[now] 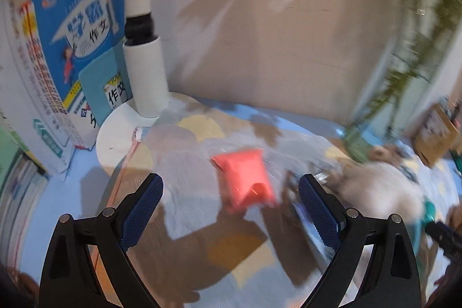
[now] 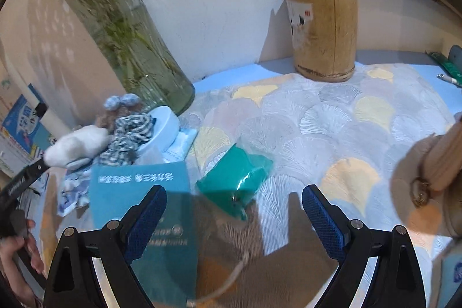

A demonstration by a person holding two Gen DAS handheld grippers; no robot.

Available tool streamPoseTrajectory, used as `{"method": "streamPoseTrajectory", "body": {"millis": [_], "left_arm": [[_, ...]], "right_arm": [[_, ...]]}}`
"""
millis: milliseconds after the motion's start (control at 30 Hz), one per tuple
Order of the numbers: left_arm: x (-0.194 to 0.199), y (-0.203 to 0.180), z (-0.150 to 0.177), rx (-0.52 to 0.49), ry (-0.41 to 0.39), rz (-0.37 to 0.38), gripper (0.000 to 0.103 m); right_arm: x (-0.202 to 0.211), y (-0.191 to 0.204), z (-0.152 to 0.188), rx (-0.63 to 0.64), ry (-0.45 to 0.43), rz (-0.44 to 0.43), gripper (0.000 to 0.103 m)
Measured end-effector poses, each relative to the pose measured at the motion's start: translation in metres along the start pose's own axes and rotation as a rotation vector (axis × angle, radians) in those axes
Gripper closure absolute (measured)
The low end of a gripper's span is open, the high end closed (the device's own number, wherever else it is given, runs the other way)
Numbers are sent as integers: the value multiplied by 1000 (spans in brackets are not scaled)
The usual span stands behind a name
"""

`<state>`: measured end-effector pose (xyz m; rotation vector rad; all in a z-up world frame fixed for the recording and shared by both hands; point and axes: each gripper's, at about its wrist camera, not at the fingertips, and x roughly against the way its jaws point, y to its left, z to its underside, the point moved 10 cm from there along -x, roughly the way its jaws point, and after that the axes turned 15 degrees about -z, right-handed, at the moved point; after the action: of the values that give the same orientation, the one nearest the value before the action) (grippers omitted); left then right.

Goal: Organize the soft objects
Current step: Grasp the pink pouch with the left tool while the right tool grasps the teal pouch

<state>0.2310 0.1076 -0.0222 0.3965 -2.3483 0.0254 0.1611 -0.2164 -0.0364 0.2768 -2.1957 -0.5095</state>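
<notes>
In the left wrist view a pink soft pouch [image 1: 244, 178] lies on the patterned cloth [image 1: 184, 192], just ahead of my open, empty left gripper [image 1: 231, 192]. A beige plush toy [image 1: 372, 181] lies to its right, blurred. In the right wrist view a green soft pouch [image 2: 235, 178] lies on the cloth [image 2: 346, 120], just ahead of my open, empty right gripper [image 2: 234, 202]. A white plush toy [image 2: 76, 145] and a blue-striped soft bundle [image 2: 127, 139] lie at the left.
A white lamp [image 1: 144, 68] stands on its round base beside upright books [image 1: 78, 42]. A teal booklet [image 2: 144, 192] lies by my right gripper. A glass vase with plants [image 2: 135, 48], a wooden pen holder [image 2: 323, 33] and a beige bag [image 2: 427, 178] border the cloth.
</notes>
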Motion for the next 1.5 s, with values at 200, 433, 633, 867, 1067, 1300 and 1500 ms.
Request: {"method": "streamPoseTrajectory", "body": {"millis": [200, 433, 633, 867, 1067, 1300, 1500], "left_arm": [[-36, -13, 8, -23, 28, 7, 8], [-47, -18, 7, -73, 43, -43, 1], [-47, -27, 5, -140, 36, -105, 26], [-40, -34, 0, -123, 23, -3, 67], [-32, -34, -6, -105, -17, 22, 67], [-35, -25, -8, -58, 6, 22, 67], [-38, -15, -10, 0, 16, 37, 67]], "right_arm": [[-19, -5, 4, 43, 12, 28, 0], [-20, -7, 4, 46, 6, 28, 0], [-26, -5, 7, 80, 32, 84, 0], [-17, -5, 6, 66, -13, 83, 28], [-12, 0, 4, 61, -40, 4, 55], [2, 4, -2, -4, -117, -164, 55], [15, 18, -8, 28, -186, -238, 55]]}}
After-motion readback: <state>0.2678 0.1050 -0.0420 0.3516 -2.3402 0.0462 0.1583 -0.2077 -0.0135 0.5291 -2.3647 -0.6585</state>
